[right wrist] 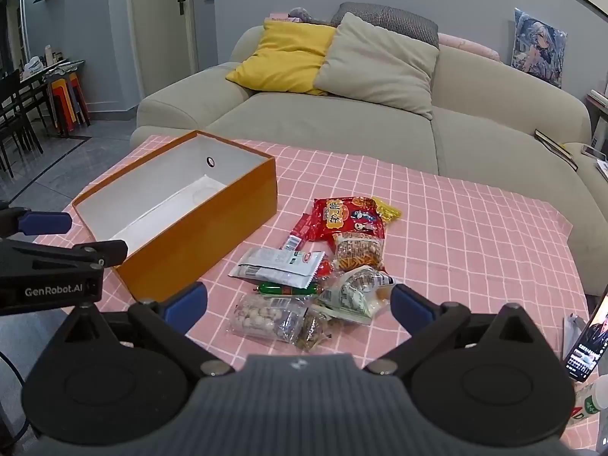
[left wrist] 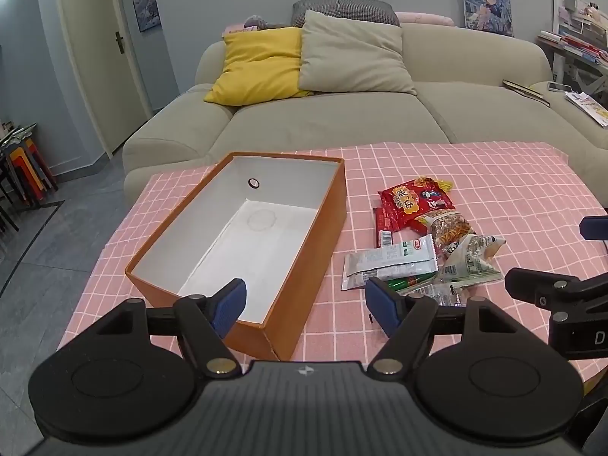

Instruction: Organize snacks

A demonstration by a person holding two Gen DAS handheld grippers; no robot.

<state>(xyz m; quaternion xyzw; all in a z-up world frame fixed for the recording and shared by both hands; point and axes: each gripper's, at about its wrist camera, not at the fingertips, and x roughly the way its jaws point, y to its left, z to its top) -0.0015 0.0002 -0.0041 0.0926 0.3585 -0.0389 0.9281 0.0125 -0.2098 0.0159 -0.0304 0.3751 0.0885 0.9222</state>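
An open orange box [left wrist: 304,262] with an empty white inside stands on the pink checked tablecloth [left wrist: 494,197]; it also shows in the right wrist view [right wrist: 212,235]. To its right lies a pile of snack packets: a red bag [right wrist: 349,216], a white sachet [right wrist: 281,266], a green sausage [right wrist: 285,289], a clear bag of round snacks [right wrist: 262,317] and several others. My left gripper [left wrist: 306,306] is open and empty over the box's near right corner. My right gripper [right wrist: 298,304] is open and empty just above the near end of the pile.
A beige sofa [left wrist: 342,114] with a yellow cushion [left wrist: 258,64] and a grey cushion stands behind the table. A phone [right wrist: 589,334] leans at the table's right edge. Chairs and stools [right wrist: 38,98] stand at far left.
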